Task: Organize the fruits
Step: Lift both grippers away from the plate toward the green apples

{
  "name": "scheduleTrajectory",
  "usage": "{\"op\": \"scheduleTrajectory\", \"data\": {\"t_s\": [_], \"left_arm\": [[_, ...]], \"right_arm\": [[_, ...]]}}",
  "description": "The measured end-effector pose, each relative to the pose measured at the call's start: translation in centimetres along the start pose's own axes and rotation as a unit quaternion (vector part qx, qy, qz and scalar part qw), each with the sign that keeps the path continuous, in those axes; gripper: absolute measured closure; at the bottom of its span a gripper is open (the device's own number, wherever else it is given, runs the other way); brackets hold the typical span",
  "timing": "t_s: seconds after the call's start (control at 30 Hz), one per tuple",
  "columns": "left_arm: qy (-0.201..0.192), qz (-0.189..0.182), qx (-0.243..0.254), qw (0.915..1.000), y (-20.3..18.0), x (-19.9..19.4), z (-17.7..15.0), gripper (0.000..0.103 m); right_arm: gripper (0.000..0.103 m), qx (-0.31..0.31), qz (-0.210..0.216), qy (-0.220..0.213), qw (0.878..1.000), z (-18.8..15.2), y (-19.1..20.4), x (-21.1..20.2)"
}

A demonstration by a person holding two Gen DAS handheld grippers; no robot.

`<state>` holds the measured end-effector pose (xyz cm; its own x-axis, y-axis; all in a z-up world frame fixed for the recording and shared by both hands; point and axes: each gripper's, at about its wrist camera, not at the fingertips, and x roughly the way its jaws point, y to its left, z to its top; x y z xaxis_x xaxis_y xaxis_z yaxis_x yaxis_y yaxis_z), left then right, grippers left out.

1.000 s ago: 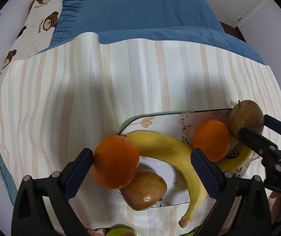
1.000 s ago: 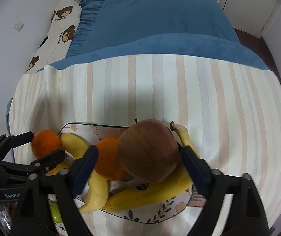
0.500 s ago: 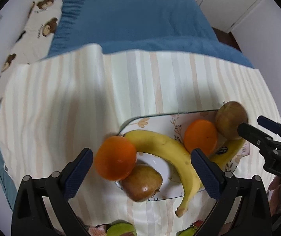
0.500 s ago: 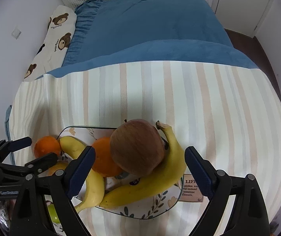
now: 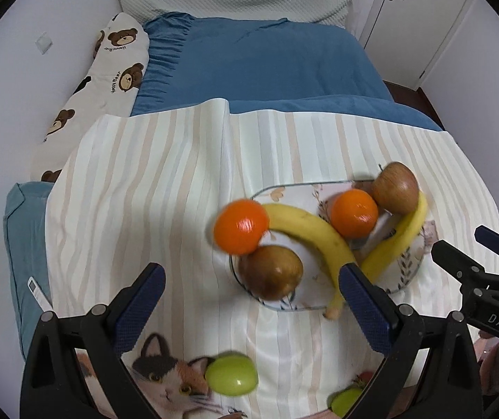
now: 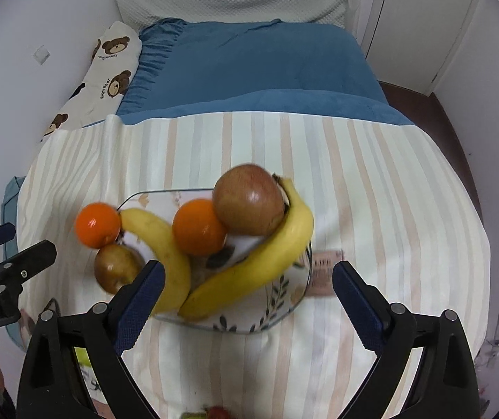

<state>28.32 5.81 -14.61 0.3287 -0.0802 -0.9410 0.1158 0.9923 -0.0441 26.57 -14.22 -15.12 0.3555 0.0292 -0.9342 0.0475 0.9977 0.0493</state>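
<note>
Left wrist view. Left gripper (image 5: 249, 279) hangs above the striped cloth (image 5: 144, 192), fingers wide apart, nothing between the pads. Beyond the fingertips sits the patterned plate (image 5: 406, 279) with the fruit piled on it. An orange (image 5: 240, 226) perches on the plate's left rim, touching a brown apple (image 5: 272, 270) just below it. A banana (image 5: 315, 234) arches from that orange toward the near edge; its tip sticks out past the rim. A second orange (image 5: 354, 213) lies in the middle, with a reddish apple (image 5: 396, 192) touching it at the far right and a second banana (image 5: 396, 241) curling under both. Two green fruits (image 5: 232, 375) lie off the plate, close to the camera, near a cat print (image 5: 165, 373) on the cloth. Right gripper (image 5: 466, 248) shows at the right edge.

Right wrist view. Right gripper (image 6: 246, 279) is also above the plate (image 6: 284, 300); its jaws have just been opening and stand wide, holding nothing. The reddish apple (image 6: 249, 199) rests on the far side against the orange (image 6: 199, 227) and the curved banana (image 6: 260, 262). The other banana (image 6: 165, 244) runs behind the left finger. The outer orange (image 6: 97, 225) and brown apple (image 6: 115, 267) sit at the left rim. Left gripper (image 6: 8, 244) is at the left edge, fingers apart. Blue bedding (image 6: 249, 70) and a bear-print pillow (image 6: 106, 66) lie beyond the cloth.
</note>
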Motion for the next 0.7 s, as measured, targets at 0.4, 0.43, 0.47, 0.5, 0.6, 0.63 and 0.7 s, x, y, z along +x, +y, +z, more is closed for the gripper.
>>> {"op": "scheduleTrajectory", "data": {"t_s": [0.4, 0.43, 0.47, 0.5, 0.6, 0.63, 0.7], "left_arm": [[-0.088, 0.014, -0.001, 0.9961, -2.4, -8.6, -5.1, 0.001], [-0.099, 0.017, 0.001, 0.9950, -2.6, -9.6, -5.7, 0.001], [-0.108, 0.020, 0.003, 0.9940, -2.8, -10.5, -6.1, 0.001], [-0.114, 0.021, 0.003, 0.9933, -2.9, -10.9, -6.4, 0.001], [-0.134, 0.021, 0.002, 0.9908, -3.2, -13.2, -7.5, 0.001], [-0.140, 0.020, 0.001, 0.9900, -3.3, -13.9, -7.8, 0.001], [-0.149, 0.018, 0.000, 0.9887, -3.3, -15.1, -8.5, 0.001]], "right_arm": [[0.004, -0.002, -0.016, -0.097, 0.995, -5.1, 0.1, -10.4], [0.004, -0.003, -0.016, -0.108, 0.994, -5.8, 0.1, -11.6], [0.004, -0.004, -0.016, -0.115, 0.993, -6.1, 0.2, -12.5], [0.004, -0.004, -0.016, -0.125, 0.992, -6.6, 0.2, -13.5], [0.004, -0.003, -0.017, -0.151, 0.988, -7.8, 0.2, -16.5], [0.004, -0.002, -0.015, -0.156, 0.988, -8.2, 0.2, -17.3], [0.004, 0.002, -0.011, -0.164, 0.986, -8.9, 0.1, -18.6]]}}
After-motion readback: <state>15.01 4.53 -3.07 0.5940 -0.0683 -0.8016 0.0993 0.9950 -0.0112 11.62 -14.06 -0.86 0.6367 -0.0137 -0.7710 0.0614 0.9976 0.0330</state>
